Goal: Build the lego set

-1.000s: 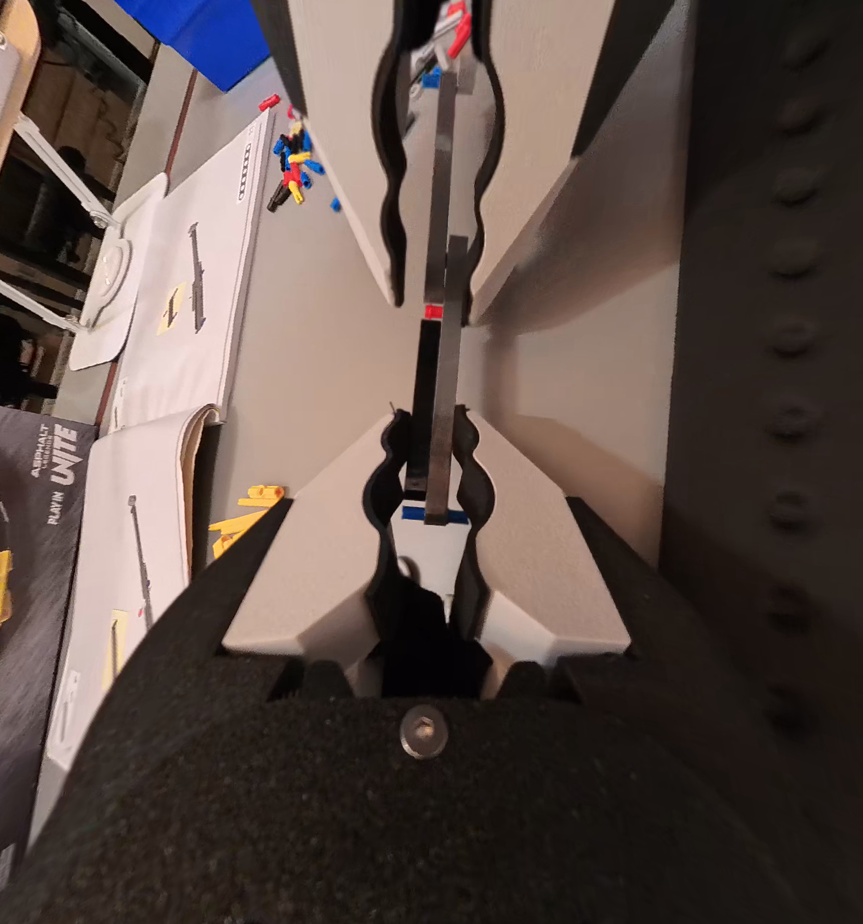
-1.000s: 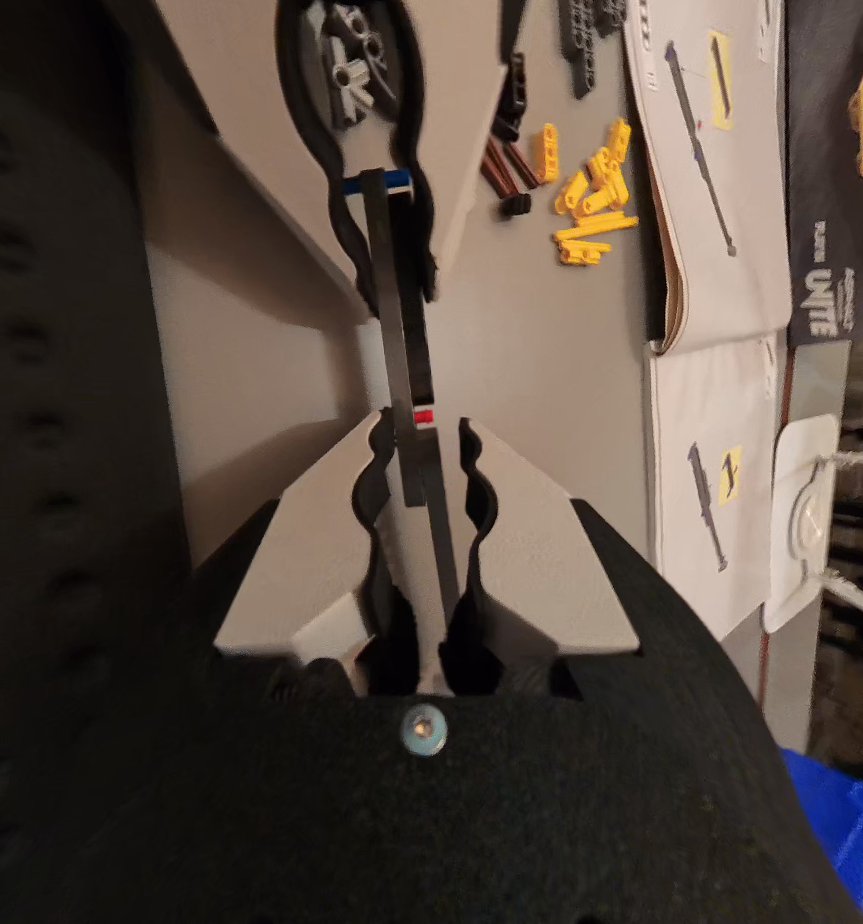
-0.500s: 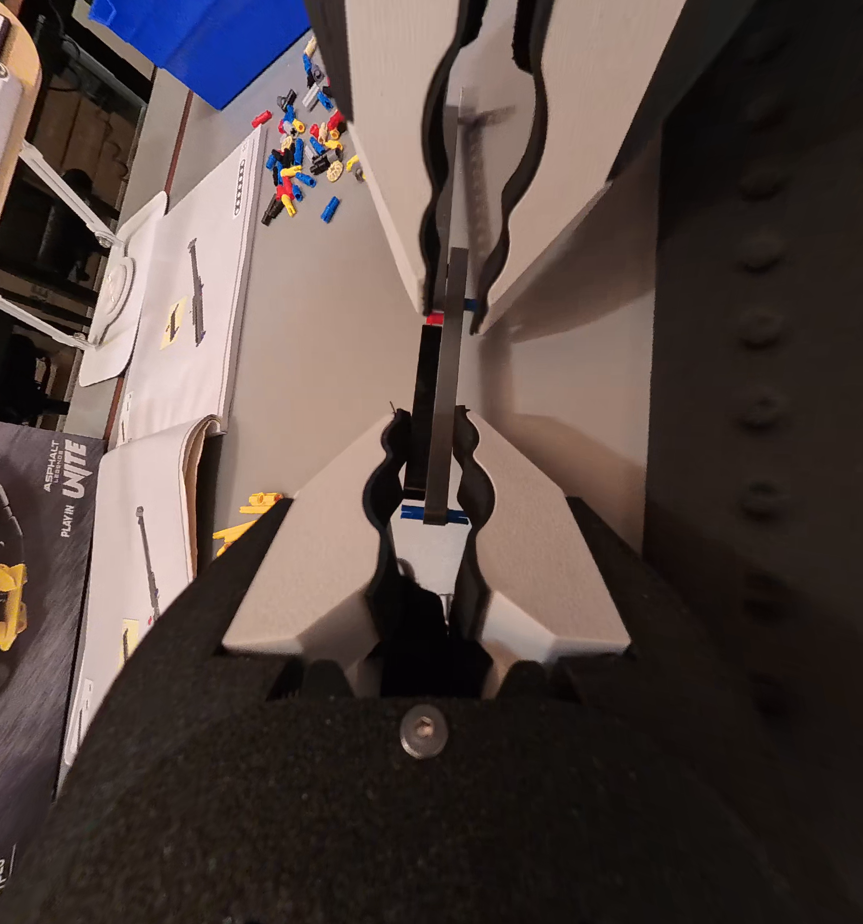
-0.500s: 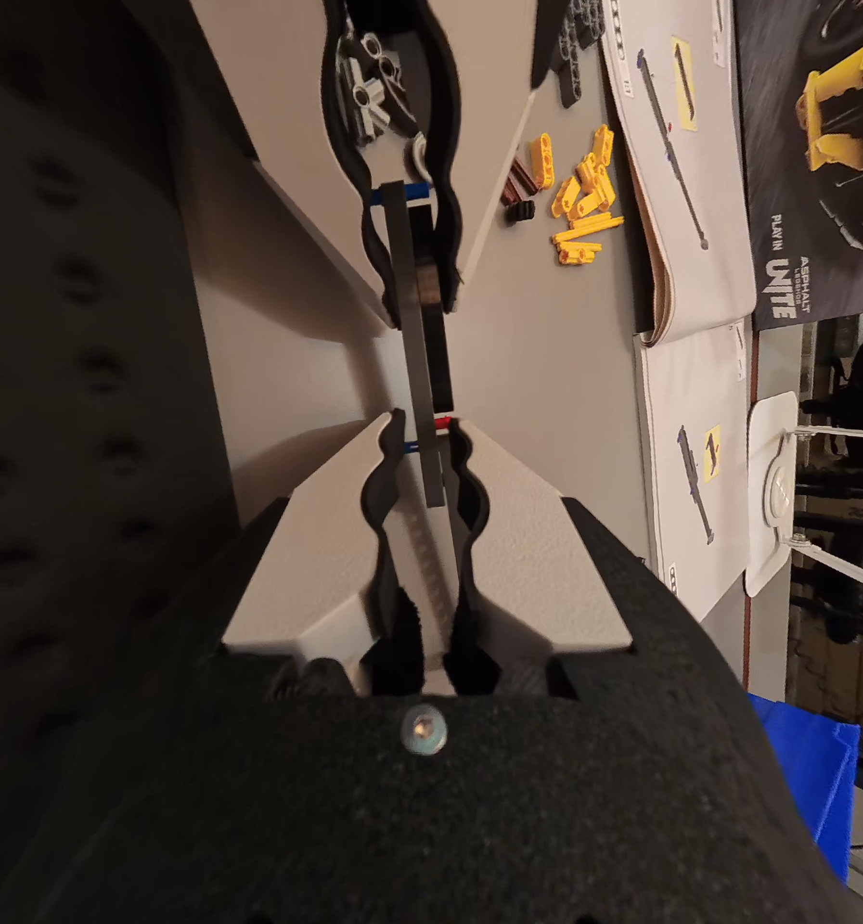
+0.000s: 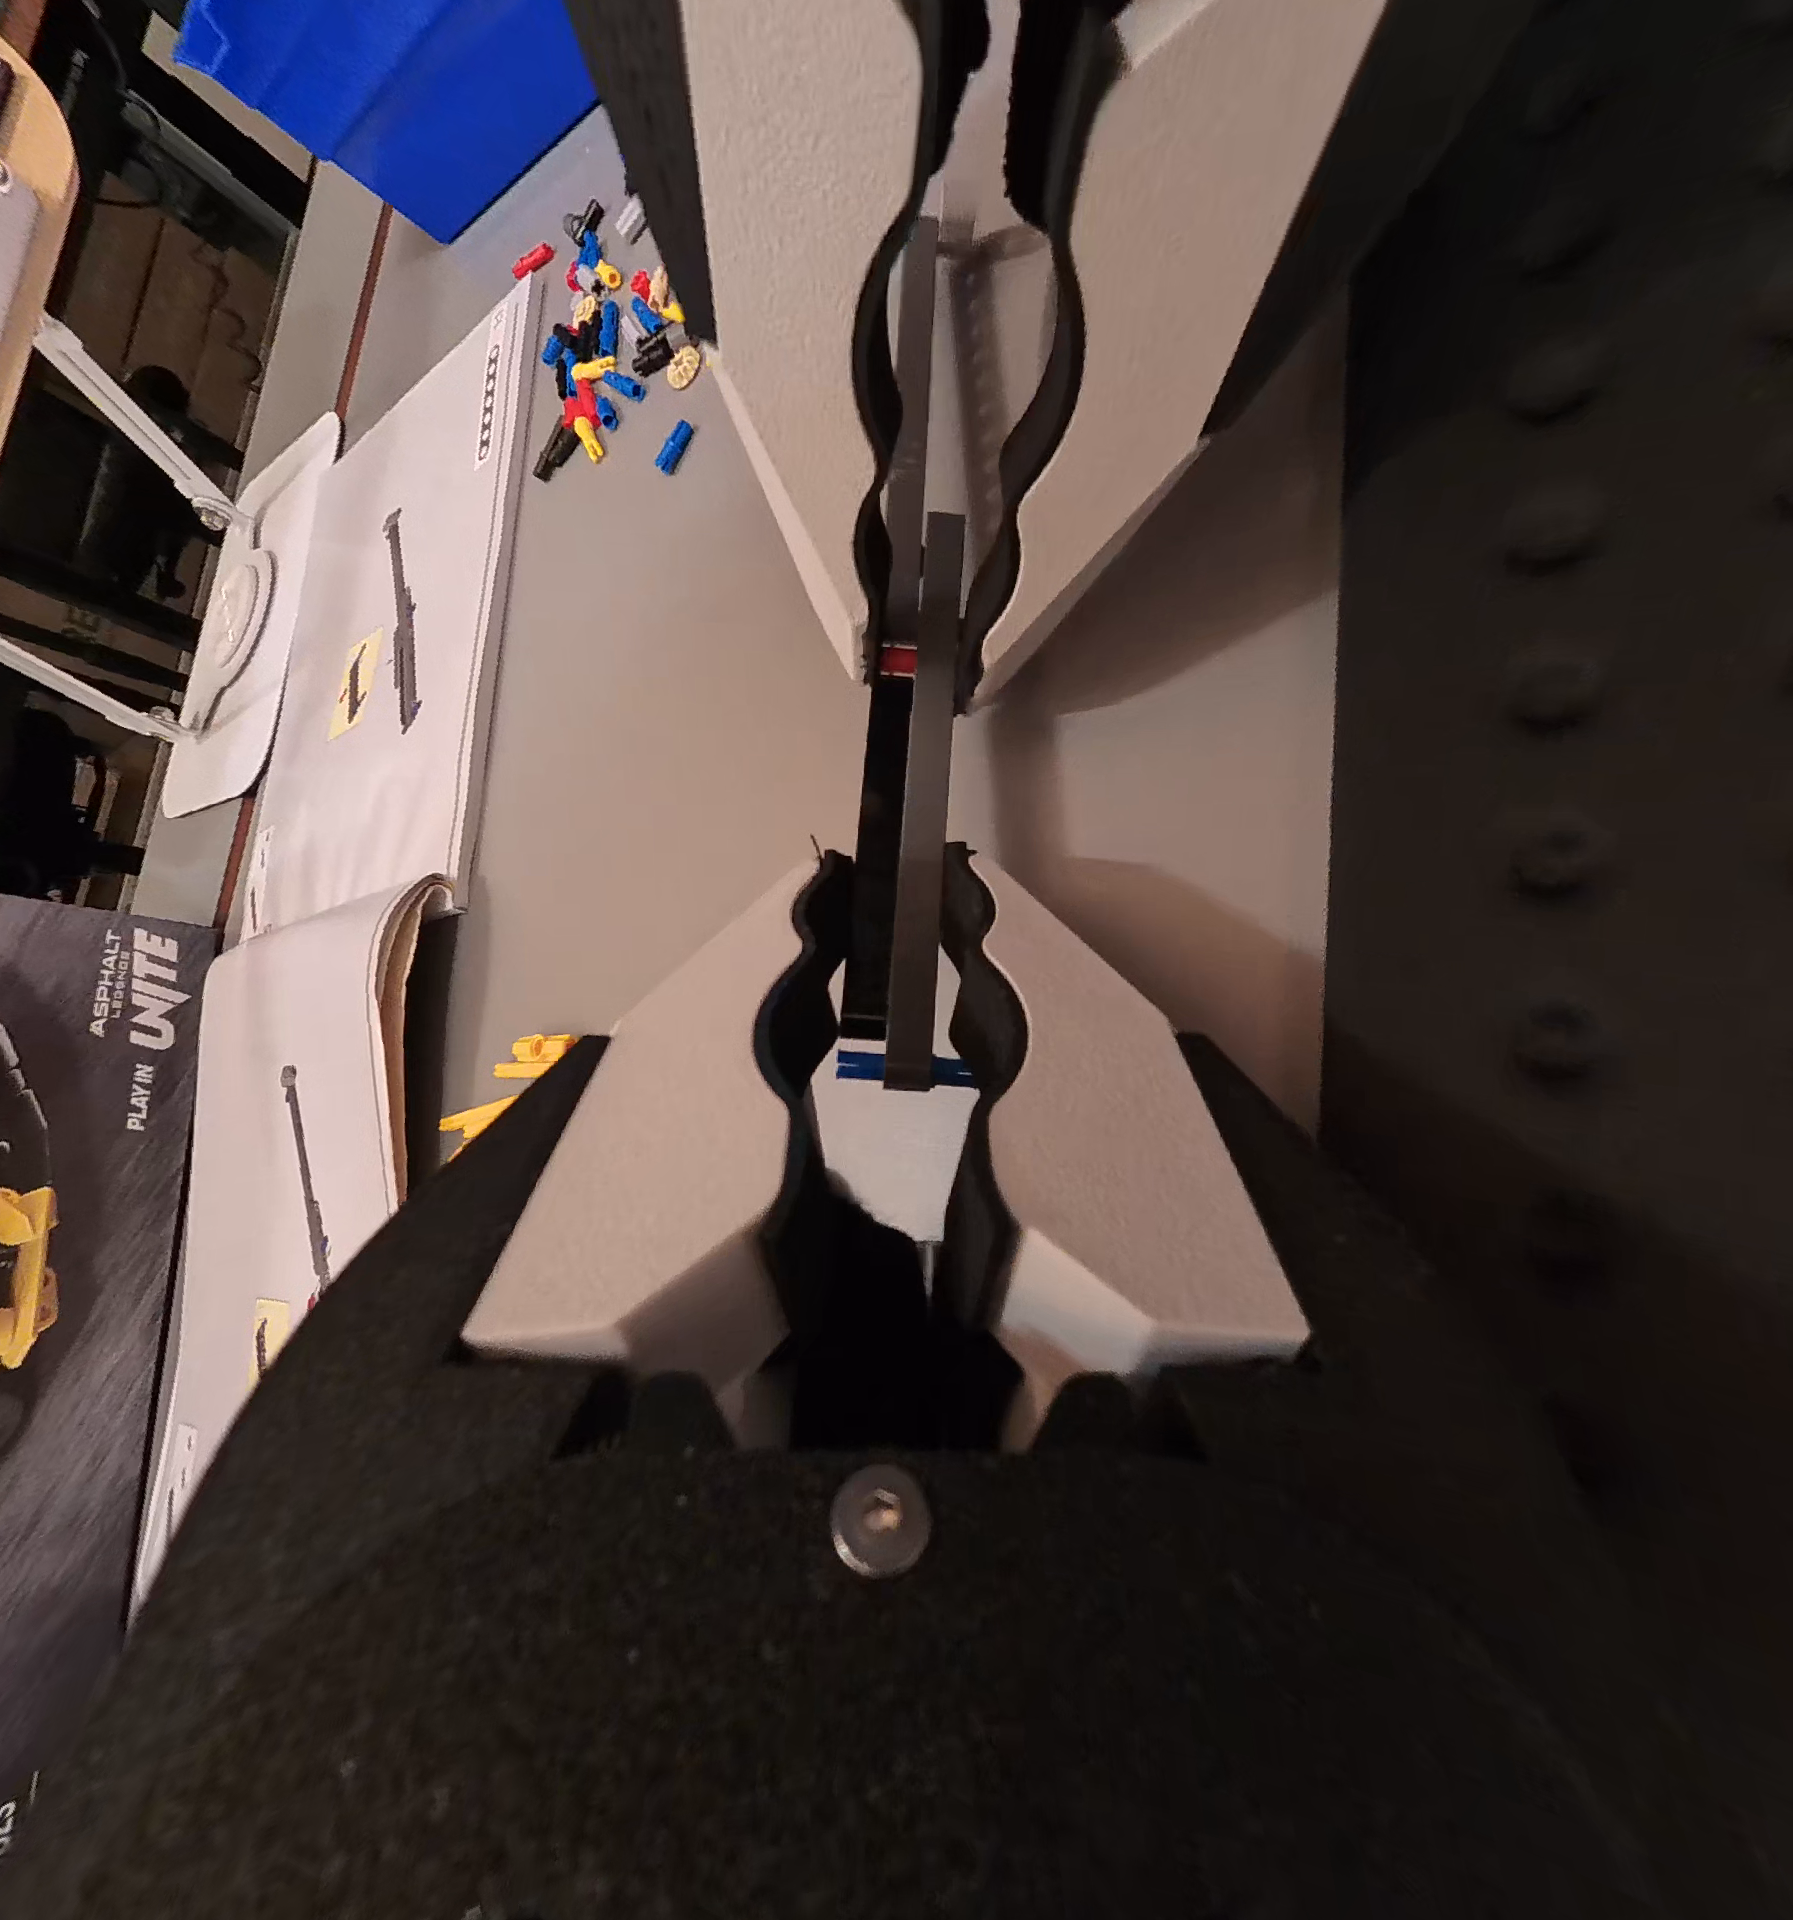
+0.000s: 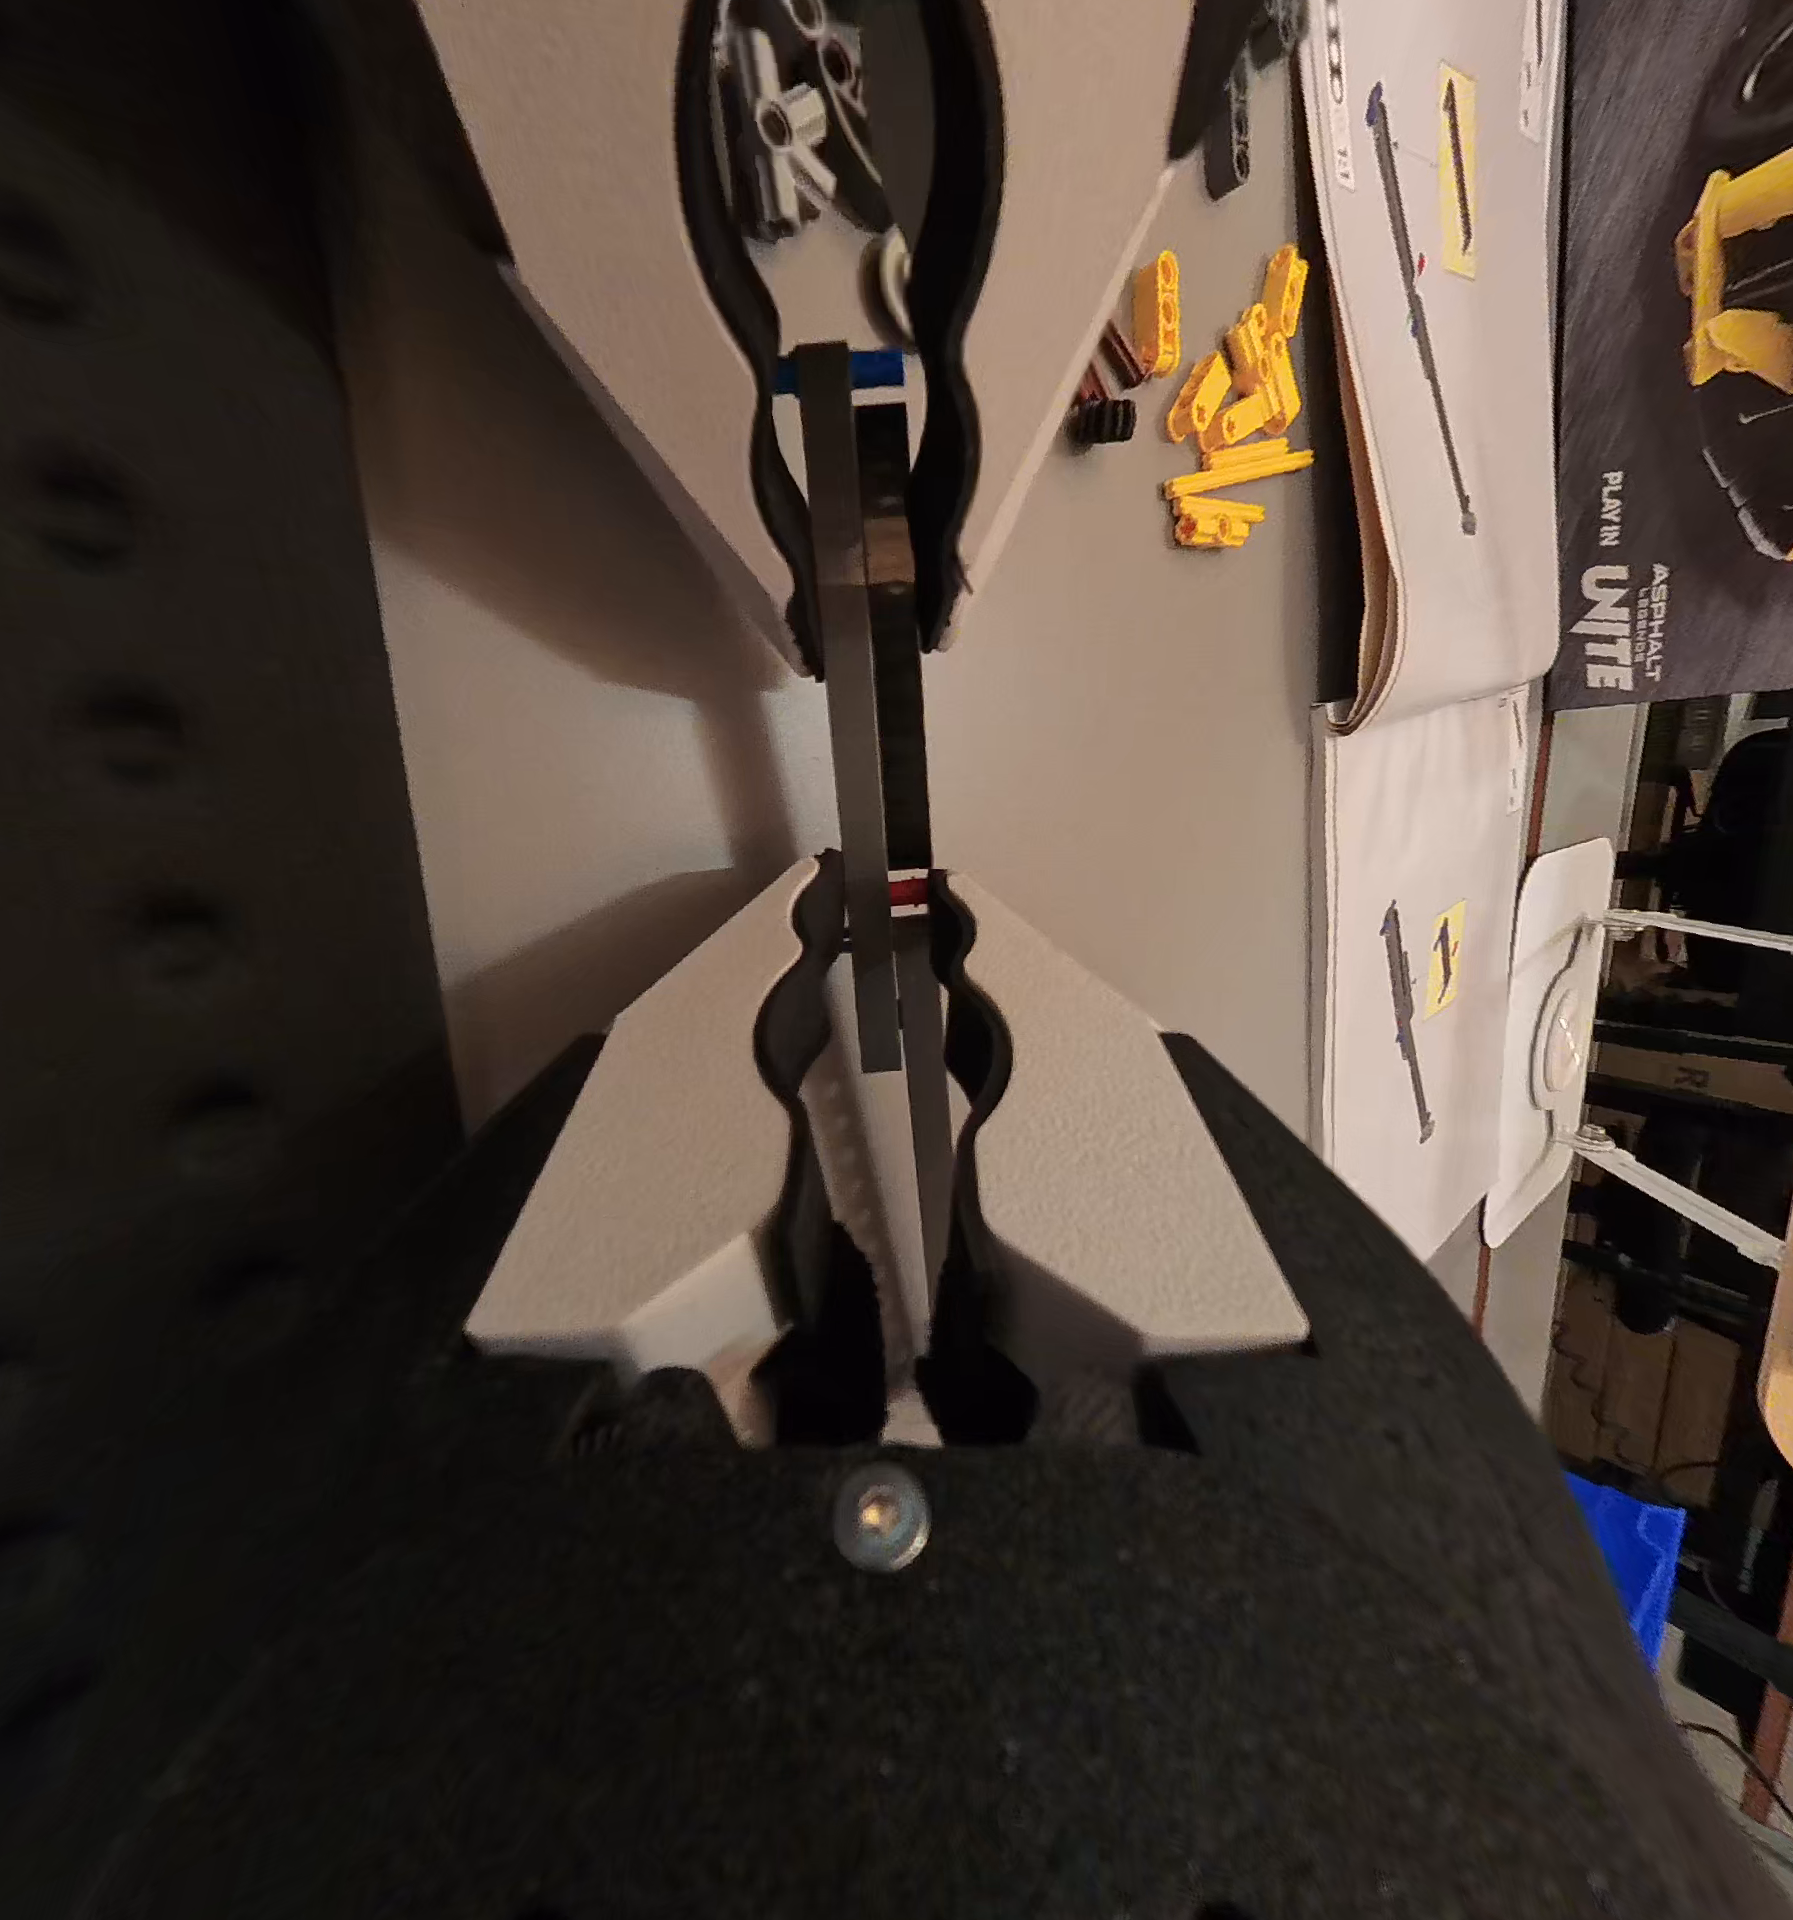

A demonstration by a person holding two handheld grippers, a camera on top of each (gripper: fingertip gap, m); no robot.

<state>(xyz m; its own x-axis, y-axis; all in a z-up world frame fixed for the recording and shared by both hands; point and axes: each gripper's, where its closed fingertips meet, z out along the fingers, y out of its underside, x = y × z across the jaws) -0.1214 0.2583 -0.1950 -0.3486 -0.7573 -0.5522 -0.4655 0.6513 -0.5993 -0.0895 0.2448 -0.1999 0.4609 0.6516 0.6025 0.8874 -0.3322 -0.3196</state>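
A long beam assembly (image 5: 897, 790), one black beam and one dark grey beam side by side, spans between my two grippers above the grey table (image 5: 643, 727). My left gripper (image 5: 897, 868) is shut on one end, where a blue pin (image 5: 861, 1062) crosses the beams. My right gripper (image 6: 887, 873) is shut on the other end at a red pin (image 6: 907, 894). A further thin grey beam (image 6: 928, 1195) runs back between its pads. The grippers face each other: the right one (image 5: 923, 675) shows in the left wrist view, the left one (image 6: 866, 644) in the right wrist view.
A pile of small coloured pins (image 5: 606, 343) lies by a blue bin (image 5: 404, 94). Yellow parts (image 6: 1235, 416), dark parts (image 6: 1110, 416) and grey connectors (image 6: 788, 114) lie on the table. Open instruction booklets (image 5: 393, 675) and the dark set box (image 5: 30, 1195) lie alongside. One gripper's finger ends stand about 4 centimeters off the other's.
Both grippers keep hold of the beams. The pair has swung, so more of the coloured pile and the blue bin show. The right gripper drew back a little, then came in again.
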